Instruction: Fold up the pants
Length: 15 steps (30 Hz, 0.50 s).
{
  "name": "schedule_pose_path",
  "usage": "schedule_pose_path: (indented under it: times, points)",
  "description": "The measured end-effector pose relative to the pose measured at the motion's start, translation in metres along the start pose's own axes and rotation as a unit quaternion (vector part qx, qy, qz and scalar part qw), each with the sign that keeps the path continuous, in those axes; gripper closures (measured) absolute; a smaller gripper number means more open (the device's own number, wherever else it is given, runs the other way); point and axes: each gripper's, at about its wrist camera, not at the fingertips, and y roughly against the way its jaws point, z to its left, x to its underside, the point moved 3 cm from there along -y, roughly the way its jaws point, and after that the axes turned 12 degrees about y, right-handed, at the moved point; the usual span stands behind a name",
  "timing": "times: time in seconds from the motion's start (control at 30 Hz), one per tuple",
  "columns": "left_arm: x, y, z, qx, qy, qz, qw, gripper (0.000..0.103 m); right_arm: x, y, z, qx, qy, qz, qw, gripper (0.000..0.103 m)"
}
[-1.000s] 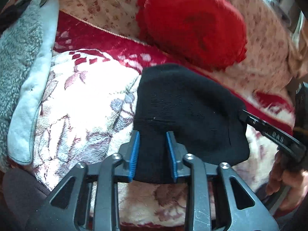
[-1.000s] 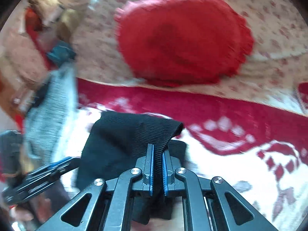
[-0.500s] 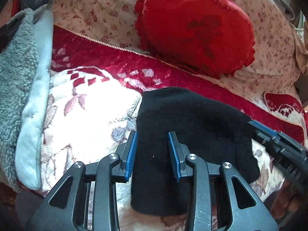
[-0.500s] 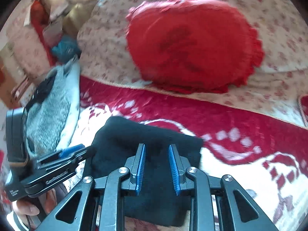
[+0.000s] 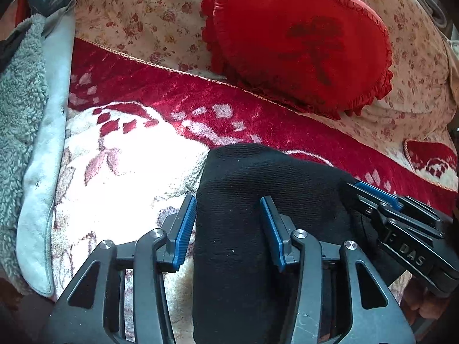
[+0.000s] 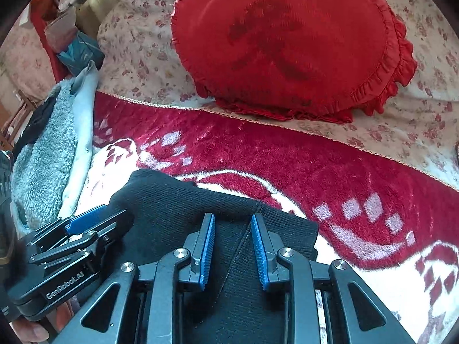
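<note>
The black pants (image 5: 258, 189) lie folded into a small bundle on a red and white floral blanket (image 5: 120, 154). My left gripper (image 5: 229, 229) is open, its blue pads either side of the bundle's near left part, above the cloth. My right gripper (image 6: 232, 246) is open over the bundle's right part (image 6: 178, 200), the waistband between its fingers. Each gripper shows in the other's view: the right one (image 5: 401, 223) at the bundle's right edge, the left one (image 6: 74, 235) at its left edge.
A red heart-shaped cushion (image 5: 298, 37) leans on a floral pillow (image 5: 137, 14) behind the blanket. A grey fleece garment (image 5: 25, 132) lies along the left edge. A second small red cushion (image 5: 430, 160) sits at far right.
Both grippers have let go of the pants and opened. The bundle has settled flat on the blanket and both grippers have drawn back a little.
</note>
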Motion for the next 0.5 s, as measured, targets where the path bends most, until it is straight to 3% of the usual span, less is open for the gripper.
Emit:
schedule_pose_path:
  times: [0.23,0.5]
  points:
    - [0.011,0.020,0.004,-0.002,-0.003,-0.003,1.0000,0.058,0.018,0.039,0.017,0.000,0.018,-0.018,1.000,0.079]
    - [0.037,0.039,0.009,0.007,0.001,0.001,1.0000,0.058,0.057,0.062,0.024,0.003,0.029,-0.007,1.000,0.079]
